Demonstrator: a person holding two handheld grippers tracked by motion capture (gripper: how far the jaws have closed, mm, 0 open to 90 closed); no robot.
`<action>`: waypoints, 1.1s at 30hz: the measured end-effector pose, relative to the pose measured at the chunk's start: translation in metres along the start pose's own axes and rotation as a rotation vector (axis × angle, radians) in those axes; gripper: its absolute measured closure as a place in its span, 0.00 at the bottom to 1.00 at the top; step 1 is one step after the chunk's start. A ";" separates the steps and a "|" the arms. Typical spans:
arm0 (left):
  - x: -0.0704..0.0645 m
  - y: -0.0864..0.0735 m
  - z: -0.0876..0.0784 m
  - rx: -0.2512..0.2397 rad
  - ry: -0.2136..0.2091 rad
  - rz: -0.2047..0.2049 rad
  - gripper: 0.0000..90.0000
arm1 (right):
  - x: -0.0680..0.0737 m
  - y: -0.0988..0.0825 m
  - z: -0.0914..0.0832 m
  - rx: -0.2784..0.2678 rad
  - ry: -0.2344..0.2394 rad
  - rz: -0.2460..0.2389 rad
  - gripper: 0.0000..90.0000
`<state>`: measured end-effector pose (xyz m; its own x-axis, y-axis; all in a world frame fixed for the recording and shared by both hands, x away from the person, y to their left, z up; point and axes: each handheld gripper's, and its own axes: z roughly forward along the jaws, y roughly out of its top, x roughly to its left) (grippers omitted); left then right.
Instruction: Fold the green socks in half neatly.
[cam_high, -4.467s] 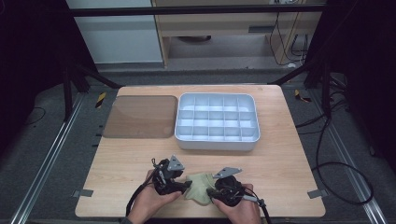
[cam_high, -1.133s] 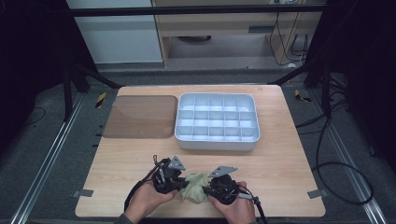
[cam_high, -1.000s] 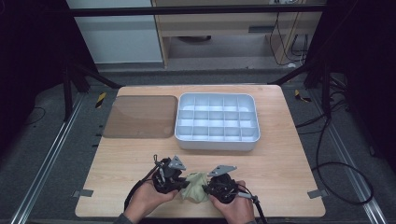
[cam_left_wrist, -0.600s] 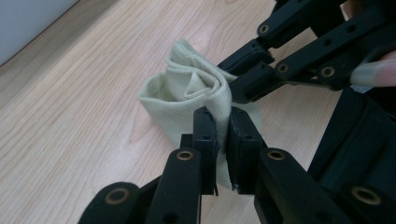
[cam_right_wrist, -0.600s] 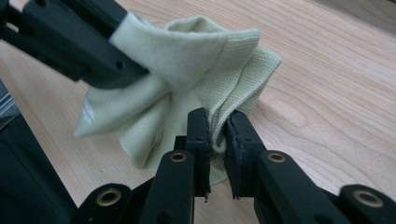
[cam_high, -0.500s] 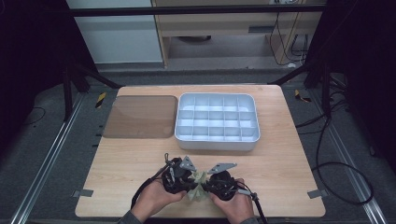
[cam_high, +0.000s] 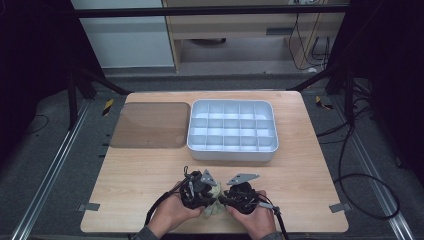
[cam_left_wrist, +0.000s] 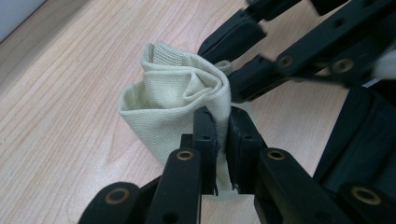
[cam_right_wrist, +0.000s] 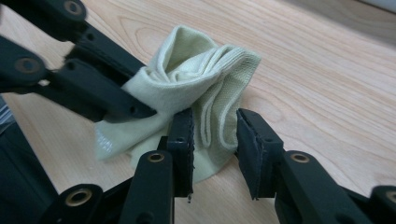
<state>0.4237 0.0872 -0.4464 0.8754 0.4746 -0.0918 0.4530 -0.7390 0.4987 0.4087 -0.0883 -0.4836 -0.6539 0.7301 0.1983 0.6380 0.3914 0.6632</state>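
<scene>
A pale yellow-green sock (cam_high: 214, 199) lies bunched up near the table's front edge, between the two hand-held grippers. My left gripper (cam_left_wrist: 222, 117) is shut on a fold of the sock (cam_left_wrist: 170, 95), and the fabric rises in rolled layers beyond its jaws. My right gripper (cam_right_wrist: 213, 122) faces it from the other side. Its jaws have just been opening, and the sock (cam_right_wrist: 203, 65) hangs loosely between the pads with a gap on one side. In the high view the left gripper (cam_high: 204, 191) and right gripper (cam_high: 225, 199) nearly touch, each in a hand.
A grey tray (cam_high: 232, 150) with several compartments stands at mid-table behind the hands. A brown flat mat (cam_high: 150, 125) lies to its left. The table's front edge is just below the hands.
The left hand has shifted right toward the right hand, and the sock has been pushed into a tighter bunch between the two grippers.
</scene>
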 end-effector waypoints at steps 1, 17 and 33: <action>0.000 0.000 0.001 0.003 0.001 0.000 0.92 | 0.000 -0.001 -0.002 -0.001 -0.002 0.002 0.76; -0.005 0.003 0.015 0.018 0.031 0.006 0.91 | -0.006 -0.005 -0.001 0.005 0.023 0.005 0.94; -0.002 0.003 0.020 0.019 0.008 -0.008 0.92 | -0.022 -0.021 -0.024 -0.013 -0.037 0.037 0.84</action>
<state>0.4271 0.0743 -0.4622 0.8703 0.4845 -0.0883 0.4631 -0.7441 0.4815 0.4002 -0.1261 -0.4843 -0.6144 0.7642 0.1963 0.6561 0.3567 0.6651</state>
